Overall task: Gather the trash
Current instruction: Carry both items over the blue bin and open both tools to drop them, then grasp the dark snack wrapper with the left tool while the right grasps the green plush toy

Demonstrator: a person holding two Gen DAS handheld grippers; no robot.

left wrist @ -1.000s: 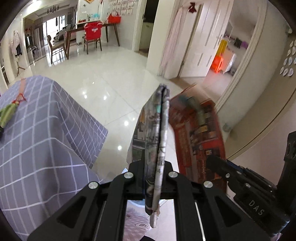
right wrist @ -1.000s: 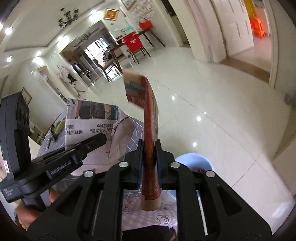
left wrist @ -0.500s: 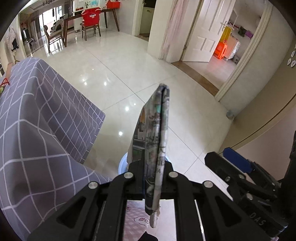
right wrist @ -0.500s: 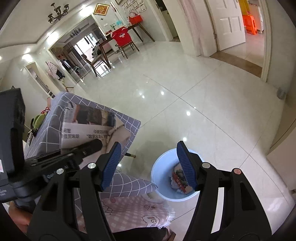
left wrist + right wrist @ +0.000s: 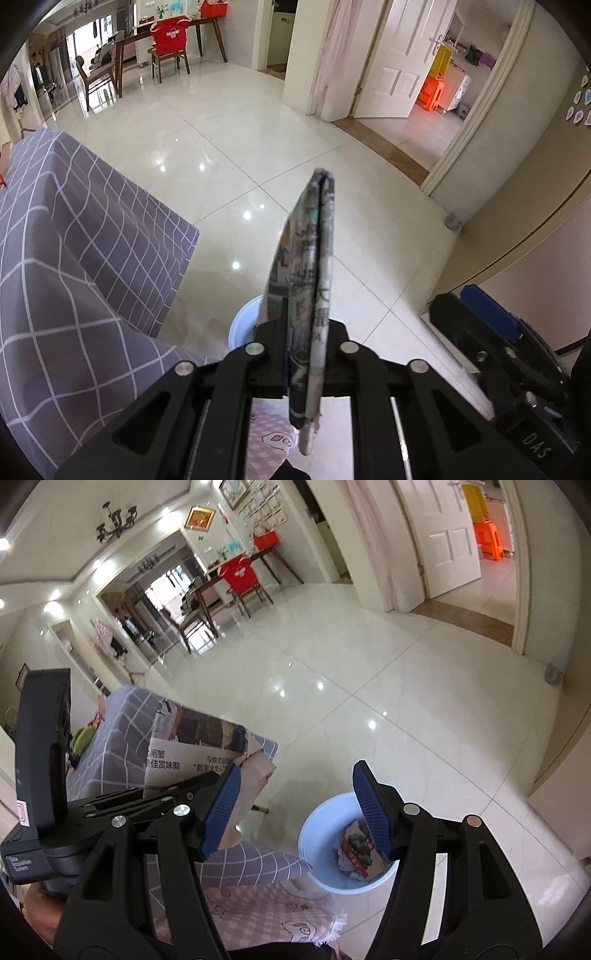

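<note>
- The folded newspaper [image 5: 308, 295] stands edge-on and upright between the jaws of the left gripper [image 5: 304, 354], which are closed tight on its lower part; its bottom end hangs below the jaws. It is held in the air past the corner of the tabletop [image 5: 74, 258], above the pale blue bin [image 5: 317, 834].
- In the right wrist view the same newspaper [image 5: 195, 749] shows its broad face with large Chinese headlines; "数字火炬人" can be read, the rest only in part, as the right gripper's finger covers the lower edge.
- The right gripper [image 5: 295, 808] has its jaws spread wide and holds nothing; its blue ribbed pads [image 5: 221, 808] frame the bin below.
- The bin stands on the floor [image 5: 406, 701] just beside the tabletop's corner. A red printed package [image 5: 360, 849] lies inside on other crumpled waste too small to identify. In the left wrist view only a sliver of the bin's rim [image 5: 243, 317] shows behind the gripper.
- The right device reads "DAS" [image 5: 533, 445] in the left view; a small label on the left device [image 5: 26, 864] is too small to read surely.
- A grey cloth with a white grid covers the tabletop; a green object [image 5: 83, 736] lies at its far end, unclear.
- A pink checked cloth with cartoon prints [image 5: 266, 912] is cut off at the bottom edge.
- The floor is glossy pale tile; a dining table with a red-covered chair [image 5: 170, 40] stands far off, and a white door [image 5: 402, 59] is open.
</note>
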